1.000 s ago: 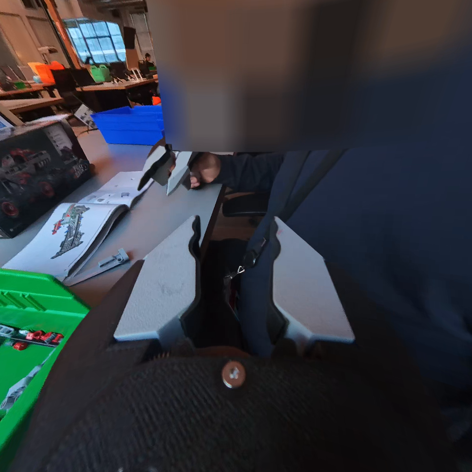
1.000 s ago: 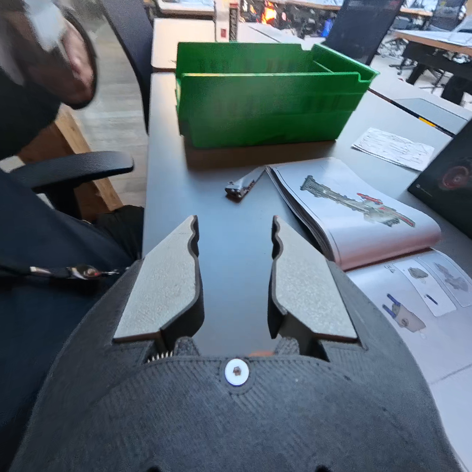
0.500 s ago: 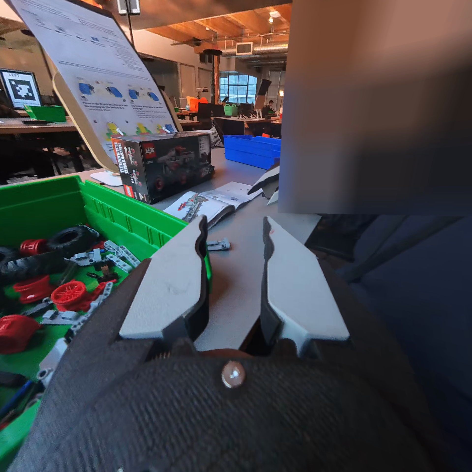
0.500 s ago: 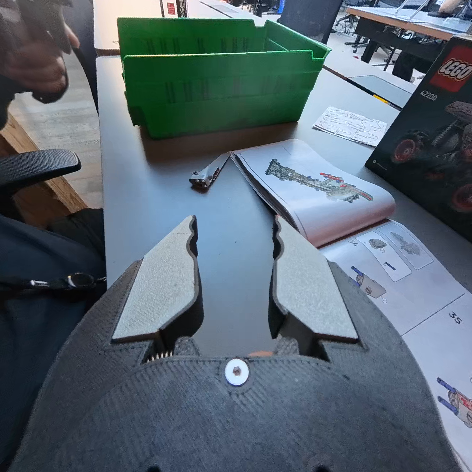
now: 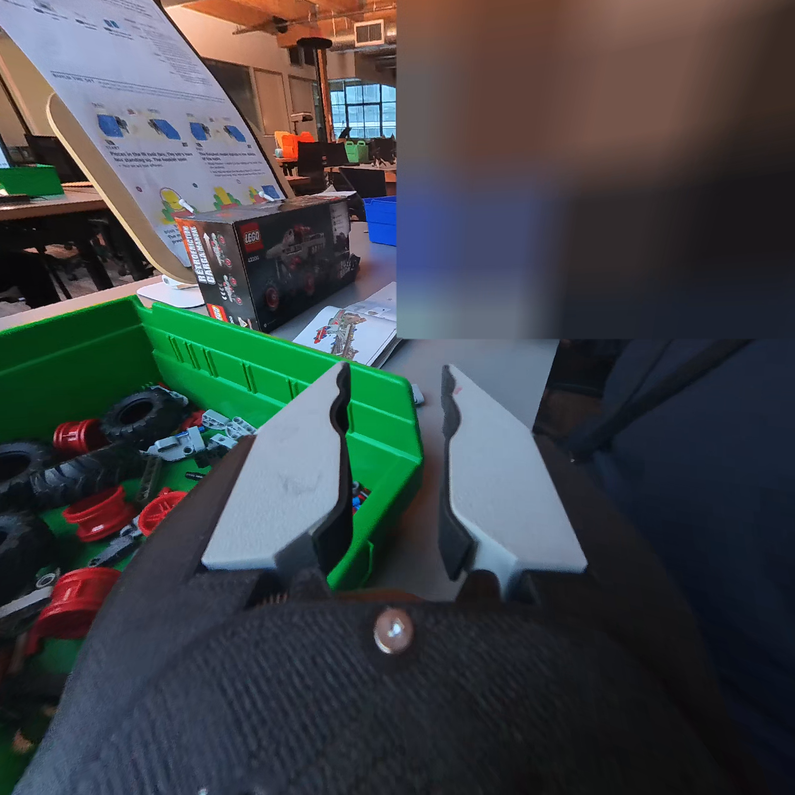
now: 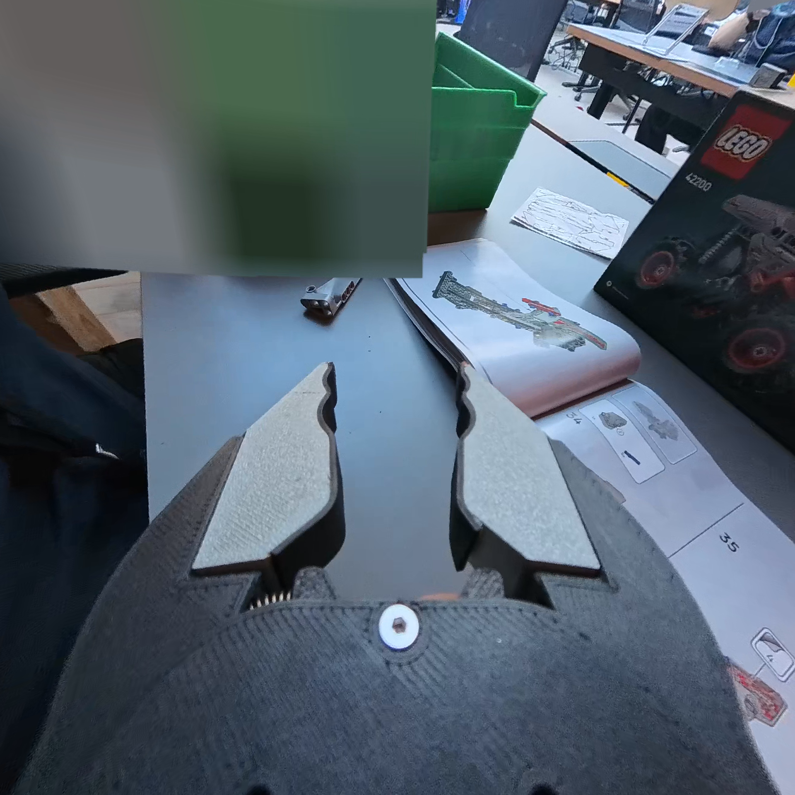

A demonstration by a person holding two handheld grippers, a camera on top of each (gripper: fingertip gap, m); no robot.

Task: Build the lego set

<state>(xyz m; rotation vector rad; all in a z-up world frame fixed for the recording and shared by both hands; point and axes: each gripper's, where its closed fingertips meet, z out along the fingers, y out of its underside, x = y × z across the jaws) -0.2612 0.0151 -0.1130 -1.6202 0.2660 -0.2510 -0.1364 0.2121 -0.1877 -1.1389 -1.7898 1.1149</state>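
My left gripper (image 5: 393,372) is open and empty, hovering over the near right corner of a green bin (image 5: 275,378). The bin holds black tyres (image 5: 140,413), red wheel hubs (image 5: 99,512) and several small grey pieces. My right gripper (image 6: 393,372) is open and empty above the dark table (image 6: 241,370). A grey beam piece (image 6: 329,294) lies on the table ahead of it, beside the open instruction booklet (image 6: 525,344). The booklet also shows in the left wrist view (image 5: 348,331).
The set's black box (image 5: 275,258) stands behind the booklet, also at the right of the right wrist view (image 6: 727,266). A tilted instruction board (image 5: 142,129) stands behind the bin. A sticker sheet (image 6: 568,221) and the green bin (image 6: 473,124) lie farther off. A person in dark clothing sits at the table edge. The left gripper's tips are roughly 25 centimeters from the right gripper's.
My left gripper has swung left from the person's lap to over the green bin and opened a little wider. My right gripper has turned slightly right, staying open over the table.
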